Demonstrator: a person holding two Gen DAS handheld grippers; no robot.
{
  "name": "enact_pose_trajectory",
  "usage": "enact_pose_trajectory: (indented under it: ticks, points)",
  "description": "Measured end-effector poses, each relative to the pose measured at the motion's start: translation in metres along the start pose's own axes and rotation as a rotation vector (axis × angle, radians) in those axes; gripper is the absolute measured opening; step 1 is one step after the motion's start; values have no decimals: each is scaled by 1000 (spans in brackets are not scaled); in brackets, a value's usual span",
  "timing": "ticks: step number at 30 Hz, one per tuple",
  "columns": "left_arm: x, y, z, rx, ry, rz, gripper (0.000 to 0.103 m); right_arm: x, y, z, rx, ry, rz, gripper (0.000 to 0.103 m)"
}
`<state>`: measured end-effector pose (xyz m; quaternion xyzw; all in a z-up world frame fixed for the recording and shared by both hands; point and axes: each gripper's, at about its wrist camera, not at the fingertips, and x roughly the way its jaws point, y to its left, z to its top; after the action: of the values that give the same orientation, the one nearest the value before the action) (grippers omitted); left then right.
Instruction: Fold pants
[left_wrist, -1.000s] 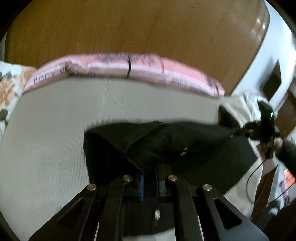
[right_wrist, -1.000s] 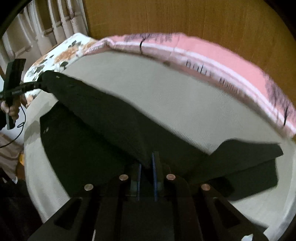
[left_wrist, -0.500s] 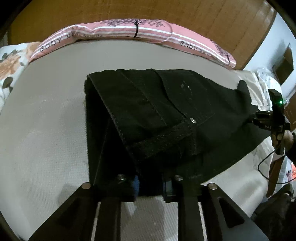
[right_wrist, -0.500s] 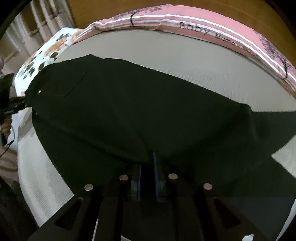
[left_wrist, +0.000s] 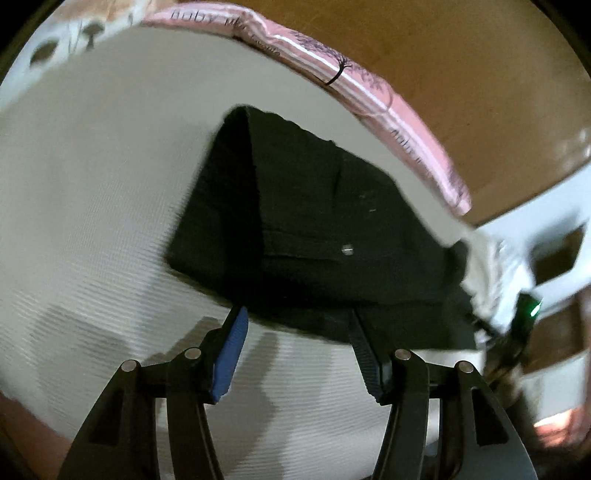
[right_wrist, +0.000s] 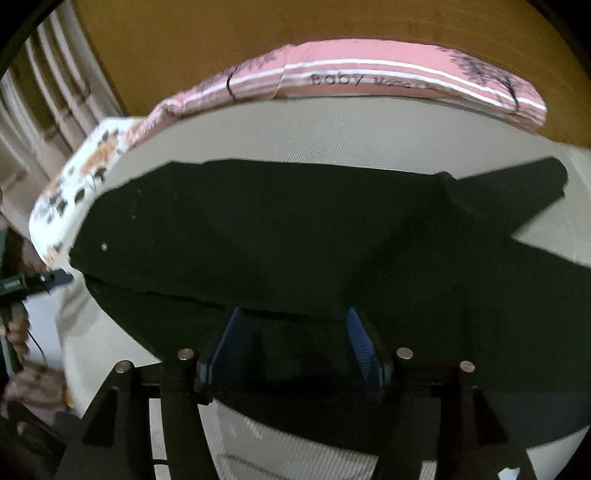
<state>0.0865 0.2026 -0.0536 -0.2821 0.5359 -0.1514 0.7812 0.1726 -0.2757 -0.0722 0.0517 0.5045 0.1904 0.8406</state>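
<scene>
The black pants (left_wrist: 332, 206) lie folded over on the grey mattress (left_wrist: 92, 184), waistband rivet facing up. My left gripper (left_wrist: 297, 314) hovers at their near edge, its jaws opening, the blue pad and the black finger apart and pressing on nothing. In the right wrist view the pants (right_wrist: 295, 229) spread wide, with one leg end reaching out at the right. My right gripper (right_wrist: 295, 319) stands over their near edge, jaws opening, cloth lying below the gap but not pinched. Each view shows the other gripper at the pants' far end: right (left_wrist: 524, 314), left (right_wrist: 37, 280).
A pink striped bolster (right_wrist: 369, 77) runs along the mattress's far edge against a wooden headboard (left_wrist: 461, 55). A floral pillow (right_wrist: 81, 177) sits at the left corner. The mattress edge drops off near a white cabinet (left_wrist: 554, 236).
Both grippers carried the lifted pants down onto the mattress, then opened and let go. The cloth now lies flat and folded, and the views have rolled.
</scene>
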Motion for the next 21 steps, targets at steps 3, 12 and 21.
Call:
enact_pose_trajectory:
  ticks: [3,12,21]
  points:
    - [15,-1,4,-82,-17,-38,57,-7,-9,-6,72,-20,9,57]
    - [29,-6,20,-191,-124,56,28,-6,-57,-14,344,-54,-10,58]
    - [21,-4,25,-184,-147,60,20,21,-93,-6,591,-59,150,59]
